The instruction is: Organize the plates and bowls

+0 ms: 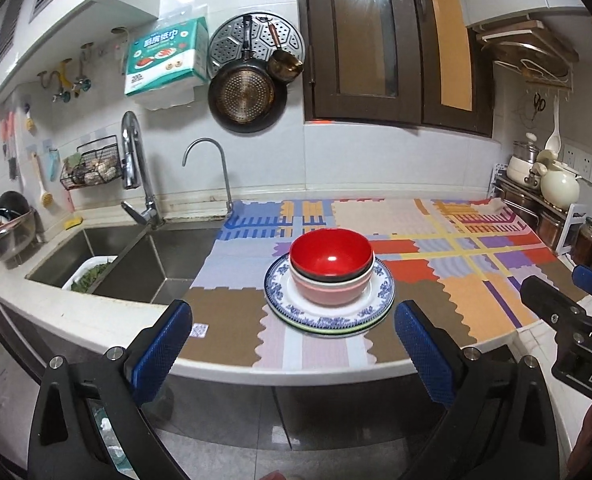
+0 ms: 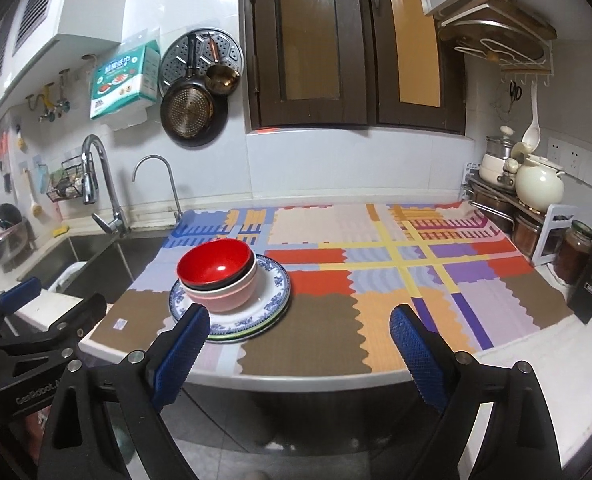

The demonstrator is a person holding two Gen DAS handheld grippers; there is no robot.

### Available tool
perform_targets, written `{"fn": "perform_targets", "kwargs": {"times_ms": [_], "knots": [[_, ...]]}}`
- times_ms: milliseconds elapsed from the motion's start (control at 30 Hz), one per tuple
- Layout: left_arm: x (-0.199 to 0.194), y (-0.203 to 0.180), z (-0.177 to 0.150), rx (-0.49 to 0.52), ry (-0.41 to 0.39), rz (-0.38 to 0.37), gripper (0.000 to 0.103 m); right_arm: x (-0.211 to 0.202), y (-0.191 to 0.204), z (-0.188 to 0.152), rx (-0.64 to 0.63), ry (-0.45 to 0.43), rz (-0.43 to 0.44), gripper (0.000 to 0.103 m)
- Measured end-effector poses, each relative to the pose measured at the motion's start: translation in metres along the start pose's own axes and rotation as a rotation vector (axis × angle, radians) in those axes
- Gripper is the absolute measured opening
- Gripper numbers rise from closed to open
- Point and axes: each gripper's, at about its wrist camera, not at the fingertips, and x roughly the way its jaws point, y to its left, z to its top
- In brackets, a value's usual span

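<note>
both grippers, left (image 1: pixel 292 344) and right (image 2: pixel 300 344), hang released and empty off the counter (image 1: pixel 336 364) edge. just past them the stack sits on the mat (image 2: pixel 376 280): bowls (image 1: pixel 331 270) nested mouth-up on plates (image 1: pixel 328 316) lying flat (round, no long axis). stacking looks done; likely only a carry remains.

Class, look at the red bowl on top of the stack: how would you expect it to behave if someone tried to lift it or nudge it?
The red bowl shines like smooth lacquer or plastic, so it is probably light and somewhat slippery. It sits loosely nested in the bowls under it, so a lift should free it easily. A sideways nudge might tilt it or shift the whole stack on the plates.
</note>
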Motion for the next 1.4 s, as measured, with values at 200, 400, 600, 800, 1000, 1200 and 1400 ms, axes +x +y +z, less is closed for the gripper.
{"fn": "perform_targets", "kwargs": {"times_ms": [200, 400, 600, 800, 1000, 1200, 1400], "knots": [[-0.017, 0.004, -0.008, 0.01, -0.032, 0.003, 0.103, -0.019, 0.005, -0.009, -0.019, -0.017, 0.009, 0.092], [-0.025, 0.008, -0.011, 0.022, -0.046, 0.003, 0.103, -0.029, 0.012, -0.016, -0.014, -0.03, 0.022, 0.092], [-0.028, 0.012, -0.015, 0.034, -0.042, -0.007, 0.103, -0.033, 0.017, -0.019, -0.012, -0.028, 0.022, 0.092], [-0.032, 0.013, -0.018, 0.029, -0.051, -0.018, 0.103, -0.038, 0.022, -0.024, -0.008, -0.031, 0.005, 0.092], [-0.035, 0.014, -0.019, 0.028, -0.056, -0.017, 0.103, -0.043, 0.023, -0.026, -0.011, -0.031, -0.003, 0.092], [-0.036, 0.014, -0.019, 0.028, -0.056, -0.014, 0.103, -0.044, 0.022, -0.026, -0.012, -0.033, -0.004, 0.092], [-0.037, 0.014, -0.019, 0.028, -0.055, -0.014, 0.103, -0.044, 0.022, -0.026, -0.012, -0.031, -0.004, 0.092]]}}
